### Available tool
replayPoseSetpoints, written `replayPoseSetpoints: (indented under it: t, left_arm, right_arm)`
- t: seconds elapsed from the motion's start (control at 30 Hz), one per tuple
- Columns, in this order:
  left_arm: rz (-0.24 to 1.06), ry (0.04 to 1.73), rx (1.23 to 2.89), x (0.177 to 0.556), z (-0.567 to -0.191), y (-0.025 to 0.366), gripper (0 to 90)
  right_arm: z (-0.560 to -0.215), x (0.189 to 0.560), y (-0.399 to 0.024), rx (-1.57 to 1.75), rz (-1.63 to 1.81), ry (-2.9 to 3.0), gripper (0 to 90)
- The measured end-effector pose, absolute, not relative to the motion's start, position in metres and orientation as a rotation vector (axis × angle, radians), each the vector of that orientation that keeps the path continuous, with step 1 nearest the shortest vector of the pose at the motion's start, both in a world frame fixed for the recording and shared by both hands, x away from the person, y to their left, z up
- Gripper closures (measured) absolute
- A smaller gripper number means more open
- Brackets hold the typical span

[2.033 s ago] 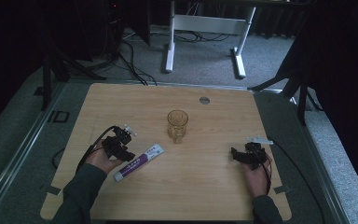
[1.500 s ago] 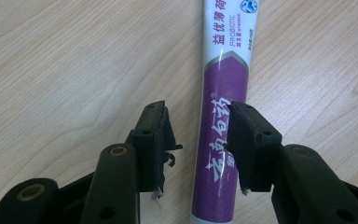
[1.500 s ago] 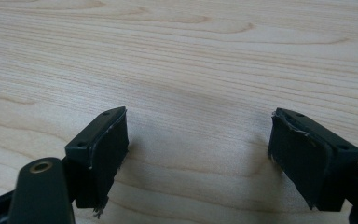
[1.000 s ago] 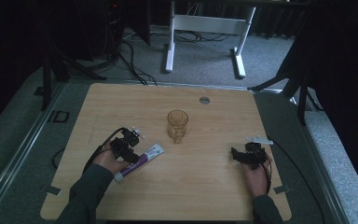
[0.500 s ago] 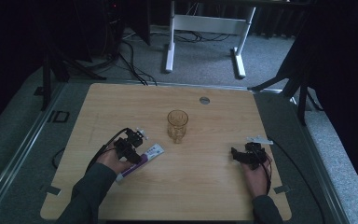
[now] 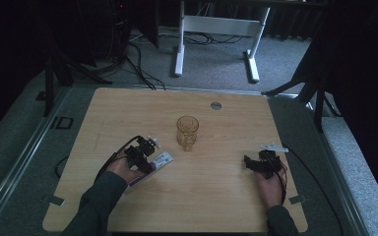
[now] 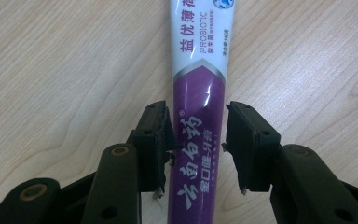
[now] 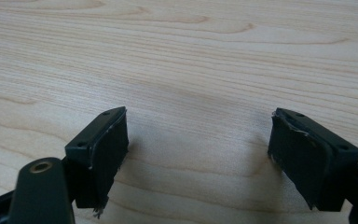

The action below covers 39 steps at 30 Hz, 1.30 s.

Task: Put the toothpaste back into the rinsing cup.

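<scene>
Left of centre in the high view, the toothpaste tube (image 7: 199,116) lies flat between the left gripper (image 7: 198,140)'s jaws, not yet clamped. The glass mug (image 6: 187,132) stands apart. The right gripper (image 8: 198,154) gapes empty; lifting remains.

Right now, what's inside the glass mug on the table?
The mug looks empty: wood grain of the table shows through its amber glass. Its very bottom is too small and dim to be sure.
</scene>
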<state>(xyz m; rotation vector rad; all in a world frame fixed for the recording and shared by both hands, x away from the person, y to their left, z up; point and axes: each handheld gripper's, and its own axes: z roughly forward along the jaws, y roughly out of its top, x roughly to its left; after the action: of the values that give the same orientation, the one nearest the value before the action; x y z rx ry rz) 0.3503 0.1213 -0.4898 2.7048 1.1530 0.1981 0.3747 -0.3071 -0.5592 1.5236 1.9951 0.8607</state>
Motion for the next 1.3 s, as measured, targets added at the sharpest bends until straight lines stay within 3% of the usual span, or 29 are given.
replayPoseSetpoints:
  t: [0.73, 1.3]
  left_arm:
    - [0.208, 1.155, 2.789, 0.355, -0.505, 0.109, 59.7]
    - [0.129, 1.185, 2.794, 0.363, -0.517, 0.109, 57.3]
  right_arm:
    - [-0.559, 0.375, -0.307, 1.524, 0.861, 1.995, 19.6]
    - [-0.559, 0.375, -0.307, 1.523, 0.861, 1.995, 19.6]
